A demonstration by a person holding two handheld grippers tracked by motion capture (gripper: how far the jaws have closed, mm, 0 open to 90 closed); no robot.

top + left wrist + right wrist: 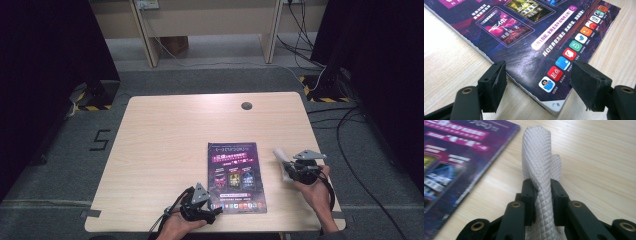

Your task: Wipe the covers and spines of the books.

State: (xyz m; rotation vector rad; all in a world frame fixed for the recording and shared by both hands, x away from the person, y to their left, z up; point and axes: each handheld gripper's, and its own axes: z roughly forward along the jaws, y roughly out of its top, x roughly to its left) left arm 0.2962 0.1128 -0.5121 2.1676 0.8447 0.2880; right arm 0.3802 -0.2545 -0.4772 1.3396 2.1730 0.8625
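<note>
A purple magazine (235, 175) lies flat on the wooden table (165, 140), right of the middle and near the front. My left gripper (214, 206) is at its near left corner, low over the table. In the left gripper view that gripper (539, 72) stands open, its jaws on either side of the magazine (524, 37) corner without touching it. To the right of the magazine my right gripper (289, 167) is shut on a white quilted cloth (281, 155). The cloth (539, 152) stands up twisted out of the right gripper (543, 192), beside the magazine's (446, 165) edge.
A dark round hole (246, 105) sits in the table near its far edge. Black cables (350, 120) run over the grey floor at the right. A "5" (100, 139) is marked on the floor at the left. Wooden furniture legs (150, 45) stand beyond the table.
</note>
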